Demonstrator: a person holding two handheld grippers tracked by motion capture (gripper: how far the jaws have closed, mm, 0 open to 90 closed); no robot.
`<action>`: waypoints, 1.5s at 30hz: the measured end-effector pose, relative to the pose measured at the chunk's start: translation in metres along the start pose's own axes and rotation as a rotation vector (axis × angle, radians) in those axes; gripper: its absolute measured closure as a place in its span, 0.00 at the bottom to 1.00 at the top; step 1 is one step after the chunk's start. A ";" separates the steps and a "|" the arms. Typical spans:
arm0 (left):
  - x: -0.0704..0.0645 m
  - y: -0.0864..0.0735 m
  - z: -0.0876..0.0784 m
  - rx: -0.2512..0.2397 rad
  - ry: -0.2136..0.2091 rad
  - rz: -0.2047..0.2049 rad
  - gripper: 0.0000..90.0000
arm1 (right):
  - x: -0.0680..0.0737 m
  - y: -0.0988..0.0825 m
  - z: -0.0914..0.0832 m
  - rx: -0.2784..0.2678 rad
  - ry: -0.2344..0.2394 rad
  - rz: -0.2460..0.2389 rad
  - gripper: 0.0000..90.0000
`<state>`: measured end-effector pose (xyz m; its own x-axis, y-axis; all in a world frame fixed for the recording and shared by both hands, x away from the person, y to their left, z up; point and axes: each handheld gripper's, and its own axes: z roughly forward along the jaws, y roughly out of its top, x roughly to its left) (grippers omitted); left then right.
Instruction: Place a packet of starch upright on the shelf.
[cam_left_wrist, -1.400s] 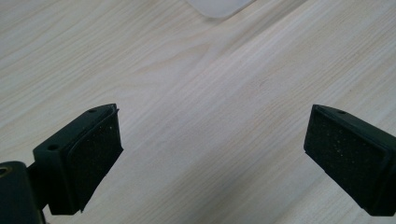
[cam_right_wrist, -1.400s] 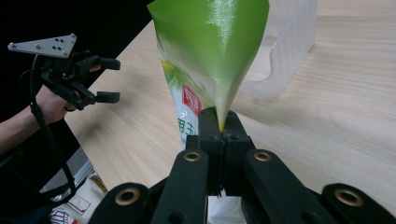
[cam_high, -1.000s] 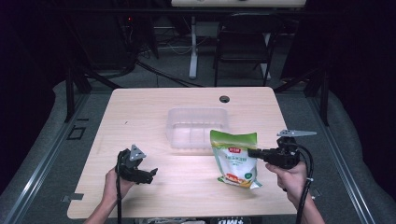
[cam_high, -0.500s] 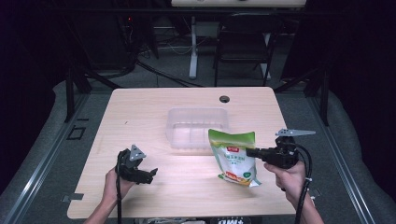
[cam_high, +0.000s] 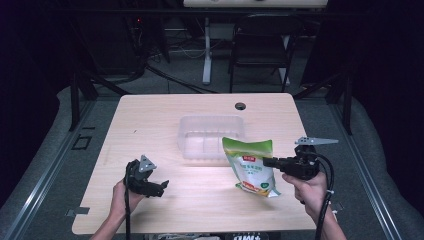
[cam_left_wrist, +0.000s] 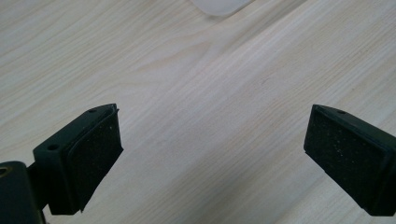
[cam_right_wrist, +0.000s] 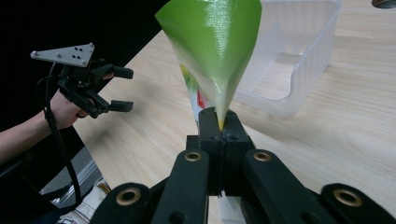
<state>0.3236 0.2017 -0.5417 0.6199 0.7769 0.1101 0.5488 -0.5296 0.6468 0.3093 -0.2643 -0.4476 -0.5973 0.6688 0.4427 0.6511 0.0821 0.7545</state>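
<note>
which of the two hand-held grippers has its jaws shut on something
The right hand-held gripper: its jaws are pinched on the edge of the green pouch, holding it beside the clear plastic bin. The left hand-held gripper has jaws wide apart over bare table.

A light wooden table (cam_high: 150, 125) carries the scene. A clear plastic container (cam_high: 210, 136) sits near its middle. A dark round grommet (cam_high: 240, 106) marks the far edge.

Table (cam_high: 165, 120): you work at a pale wood top with a round hole (cam_high: 240, 106) at its far edge.
Floor (cam_high: 45, 165): grey around you.
Far side: a black chair (cam_high: 260, 55) and a white post (cam_high: 206, 50).
Light: dark room, lit table.
</note>
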 end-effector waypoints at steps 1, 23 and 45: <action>0.000 0.000 0.000 0.000 0.000 0.000 0.04 | 0.000 0.000 0.000 -0.001 -0.001 0.001 1.00; 0.000 0.000 0.000 0.002 0.002 -0.002 0.04 | 0.009 0.010 -0.006 -0.034 0.003 -0.008 1.00; 0.000 0.000 0.000 0.002 0.002 -0.001 0.04 | 0.025 0.034 -0.003 -0.094 0.020 -0.036 1.00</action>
<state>0.3237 0.2014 -0.5417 0.6182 0.7782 0.1104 0.5506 -0.5290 0.6457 0.3151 -0.2472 -0.4100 -0.6292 0.6516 0.4238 0.5830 0.0351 0.8117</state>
